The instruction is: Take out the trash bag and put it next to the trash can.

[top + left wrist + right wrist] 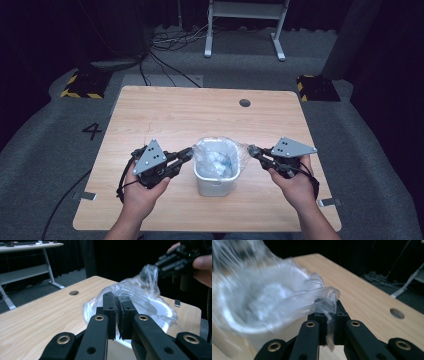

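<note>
Table [165, 115]: light wood, round hole [244, 103] near far edge.
Left gripper [189, 154]: just left of bin, jaws clamped together on left edge of clear plastic bag [220, 157].
Bin [215, 184]: small, white, upright at table centre toward near edge; bag lines it, film spilling over rim.
Right gripper [254, 150]: just right of bin, jaws pinched on right edge of bag; film bunched between pads [337, 325].

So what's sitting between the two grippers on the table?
In the high view, a small white bin lined with a clear plastic bag stands between the left gripper and right gripper.
</note>
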`<state>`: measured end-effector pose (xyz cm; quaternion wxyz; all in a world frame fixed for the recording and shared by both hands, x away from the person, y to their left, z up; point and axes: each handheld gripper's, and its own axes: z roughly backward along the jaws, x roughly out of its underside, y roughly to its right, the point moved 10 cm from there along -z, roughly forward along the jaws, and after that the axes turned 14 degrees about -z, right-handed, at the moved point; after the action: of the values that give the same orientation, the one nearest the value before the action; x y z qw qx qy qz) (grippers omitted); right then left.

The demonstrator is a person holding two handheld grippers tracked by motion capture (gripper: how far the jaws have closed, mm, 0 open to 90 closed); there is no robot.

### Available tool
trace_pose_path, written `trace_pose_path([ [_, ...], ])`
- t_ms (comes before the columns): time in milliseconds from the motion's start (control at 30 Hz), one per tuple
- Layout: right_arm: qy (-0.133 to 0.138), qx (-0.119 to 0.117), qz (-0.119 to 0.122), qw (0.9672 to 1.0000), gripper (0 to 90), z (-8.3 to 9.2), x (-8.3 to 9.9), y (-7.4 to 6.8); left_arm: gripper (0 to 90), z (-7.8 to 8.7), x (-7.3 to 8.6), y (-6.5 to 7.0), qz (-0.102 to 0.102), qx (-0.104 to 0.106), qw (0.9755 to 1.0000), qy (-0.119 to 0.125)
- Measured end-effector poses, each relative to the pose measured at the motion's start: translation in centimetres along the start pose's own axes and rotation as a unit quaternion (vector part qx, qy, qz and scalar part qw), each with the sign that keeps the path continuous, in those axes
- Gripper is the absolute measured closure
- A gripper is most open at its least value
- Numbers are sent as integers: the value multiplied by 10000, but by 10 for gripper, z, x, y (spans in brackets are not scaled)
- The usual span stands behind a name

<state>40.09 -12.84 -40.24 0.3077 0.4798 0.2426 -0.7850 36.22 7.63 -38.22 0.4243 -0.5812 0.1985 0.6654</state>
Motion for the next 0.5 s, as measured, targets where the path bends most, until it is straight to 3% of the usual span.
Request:
trace_pose_path([
  [233, 322, -341, 211, 9987, 860, -4, -26, -28, 855, -10, -11, 6, -69, 129, 9999, 43],
  [500, 338, -550, 408, 9971, 860, -14, -34, -49, 843, -23, -19, 14, -142, 293, 9995, 43],
])
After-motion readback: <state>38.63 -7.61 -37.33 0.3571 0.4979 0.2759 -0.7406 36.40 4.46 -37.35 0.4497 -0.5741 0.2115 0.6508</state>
